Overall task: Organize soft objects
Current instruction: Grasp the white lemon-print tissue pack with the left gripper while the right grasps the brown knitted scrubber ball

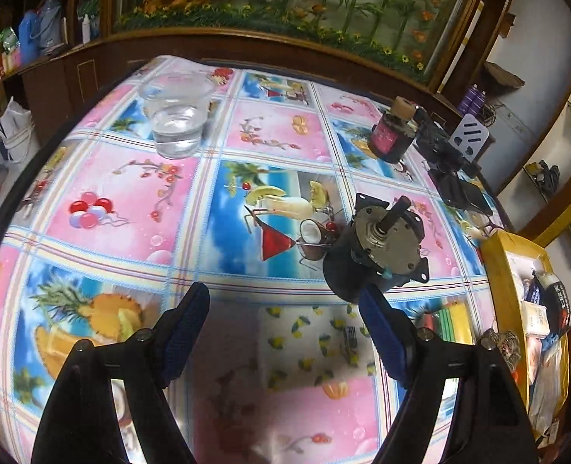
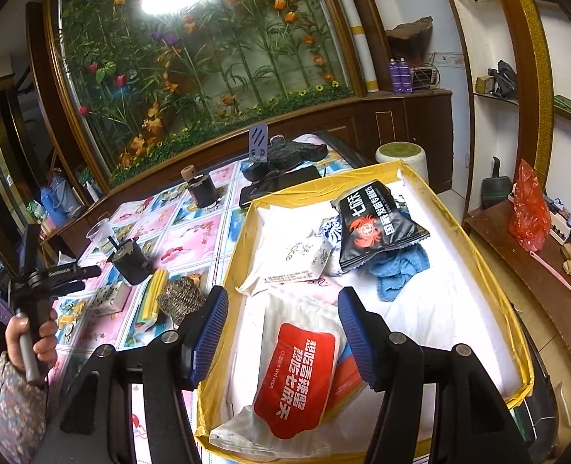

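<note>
The lemon-print tissue pack [image 1: 316, 344] lies flat on the worktop [image 1: 138, 201], just short of the dark motor [image 1: 378, 247], with a yellow-green sponge [image 1: 453, 323] and a metal scourer [image 1: 503, 342] between it and the yellow box [image 1: 496, 270]. Its long axis runs roughly away from the left gripper [image 1: 285, 332], which hangs above it with jaws wide and nothing between them. I'd say it should come down squarely, one pad on each long side, clear of the motor, and squeeze gently, since the pack will give. Over the box, the right gripper [image 2: 281, 332] also stands open and empty above a red wet-wipe pouch [image 2: 299, 379], which lies lengthwise towards the camera.
</note>
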Tool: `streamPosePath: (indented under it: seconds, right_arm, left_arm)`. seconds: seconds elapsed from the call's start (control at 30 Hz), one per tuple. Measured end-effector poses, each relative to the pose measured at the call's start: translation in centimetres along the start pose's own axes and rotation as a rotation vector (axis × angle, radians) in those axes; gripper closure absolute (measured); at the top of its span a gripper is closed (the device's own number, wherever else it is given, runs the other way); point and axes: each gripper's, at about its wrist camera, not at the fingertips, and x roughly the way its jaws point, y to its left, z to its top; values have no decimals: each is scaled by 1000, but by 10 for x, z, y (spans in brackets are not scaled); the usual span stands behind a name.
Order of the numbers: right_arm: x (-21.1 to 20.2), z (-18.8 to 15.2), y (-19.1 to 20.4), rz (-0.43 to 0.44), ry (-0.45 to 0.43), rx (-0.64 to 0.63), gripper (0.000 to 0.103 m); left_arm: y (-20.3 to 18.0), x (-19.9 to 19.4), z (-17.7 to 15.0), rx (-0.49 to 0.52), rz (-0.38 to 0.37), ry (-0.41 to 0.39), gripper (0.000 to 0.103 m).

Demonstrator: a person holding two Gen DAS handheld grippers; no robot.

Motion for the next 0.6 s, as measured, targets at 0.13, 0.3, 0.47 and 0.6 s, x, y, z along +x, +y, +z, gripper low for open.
streamPosePath:
  seconds: [0.13,0.3,0.47,0.6]
  right_arm:
    - [2,-1,0,2,7,1,37]
    - [5,-3,5,17,15,1,37]
    - [11,-4,19,64,36,-19,37]
    - [22,-1,41,98,63,-63,36]
  left_arm:
    - [-4,21,-2,26,-11,58,25]
    - [-7,22,-16,37,-72,145,28]
    - [-22,-11,-60,102,-182,180,28]
    - [-34,-19,-68,151,-102,122,28]
